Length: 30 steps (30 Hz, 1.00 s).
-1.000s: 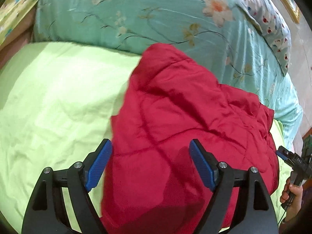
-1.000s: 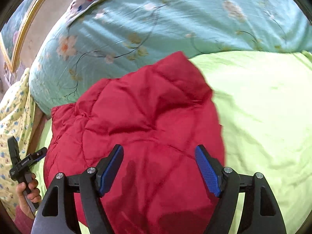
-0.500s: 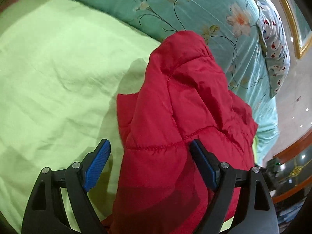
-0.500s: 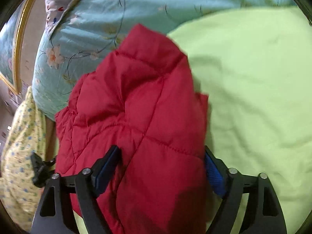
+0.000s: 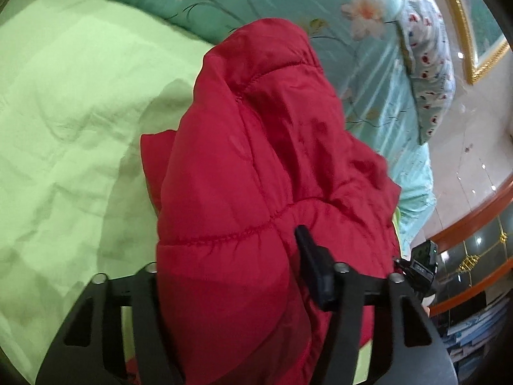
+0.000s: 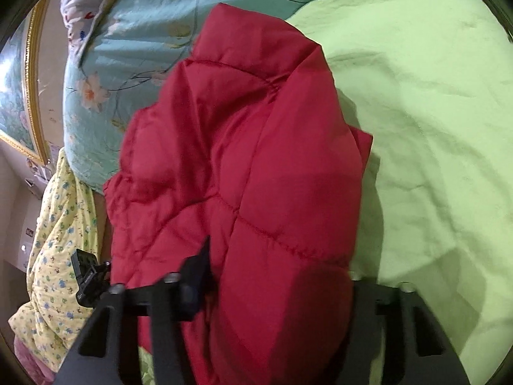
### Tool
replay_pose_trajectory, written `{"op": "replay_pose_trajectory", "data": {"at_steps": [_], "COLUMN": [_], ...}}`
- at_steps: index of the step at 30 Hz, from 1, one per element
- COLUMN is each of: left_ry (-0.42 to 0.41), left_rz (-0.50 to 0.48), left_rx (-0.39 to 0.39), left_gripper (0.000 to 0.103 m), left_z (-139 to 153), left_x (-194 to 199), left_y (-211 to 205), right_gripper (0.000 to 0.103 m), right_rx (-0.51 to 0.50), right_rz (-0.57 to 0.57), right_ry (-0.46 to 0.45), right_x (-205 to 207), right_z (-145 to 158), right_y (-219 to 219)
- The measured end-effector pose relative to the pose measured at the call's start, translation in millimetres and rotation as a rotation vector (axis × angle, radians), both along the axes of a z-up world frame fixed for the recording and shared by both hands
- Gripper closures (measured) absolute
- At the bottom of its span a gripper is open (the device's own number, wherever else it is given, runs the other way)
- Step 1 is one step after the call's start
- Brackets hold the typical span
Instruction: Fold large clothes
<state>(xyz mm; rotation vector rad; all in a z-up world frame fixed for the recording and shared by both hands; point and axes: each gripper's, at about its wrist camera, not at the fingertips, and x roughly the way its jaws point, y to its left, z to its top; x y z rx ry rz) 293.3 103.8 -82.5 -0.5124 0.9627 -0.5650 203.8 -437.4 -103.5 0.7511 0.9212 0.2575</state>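
The red quilted jacket [image 5: 256, 176] lies on the light green sheet [image 5: 64, 112] with its long axis running away from both cameras, its narrower far end pointing toward the teal floral quilt [image 5: 272, 0] at the back of the bed. Its near end bulges up between the fingers of each tool, so both grippers sit at the same end of the garment, side by side. The left gripper [image 5: 231, 266] has just been closing and now pinches a thick padded fold; one finger [image 5: 315, 266] presses into the fabric while the other is buried under it. The right gripper [image 6: 275, 276] has likewise just been closing and clamps a puffy fold, its visible finger [image 6: 195, 272] dug into the cloth, the other hidden behind it. The jacket is bright crimson, puffy, stitched into panels by seams, and bunched and doubled over itself, with a flatter layer showing along the edge beside the sheet. A speckled pillow [image 5: 426, 64] lies beyond the quilt.
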Motion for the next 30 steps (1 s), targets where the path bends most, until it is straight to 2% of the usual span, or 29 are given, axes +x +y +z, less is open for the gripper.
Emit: {"op": "replay_pose_trajectory", "data": {"at_steps": [4,9,13,17,22,25,30], "left_ry": [-0.033,-0.064,-0.077,-0.062,-0.054,-0.035,-0.045], "left_rz": [-0.015,-0.031,-0.037,-0.03,-0.035,-0.015,0.024], "left_rx": [-0.01,-0.018,-0.035,-0.053,-0.051,-0.03,0.055], "left_gripper": [0.058,0.06,0.061,0.061,0.061,0.06,0.058], "left_z": [18.5,36.4,42.6,39.4,27.1,15.6,3.9], "left_x": [-18.5,-58.4,-97.7,-134.1,-162.4,-163.6,-156.9], "left_y": [4.9,16.4,32.0,47.4,56.9,58.8,51.7], "right_gripper": [0.065,0.067,0.067,0.067,0.066,0.065,0.058], "right_rx": [0.009,0.017,0.019,0.041,0.035,0.002,-0.072], "right_rz": [0.012,0.058,0.096,0.116,0.109,0.096,0.077], "right_ry": [-0.02,-0.05,-0.056,-0.046,-0.038,-0.032,-0.026], "right_x": [-15.0,-48.5,-83.4,-114.5,-131.3,-133.2,-125.0], "right_z": [19.4,41.1,44.9,38.8,32.0,26.6,21.7], "right_y": [6.3,22.1,32.6,41.1,44.4,42.7,46.6]}}
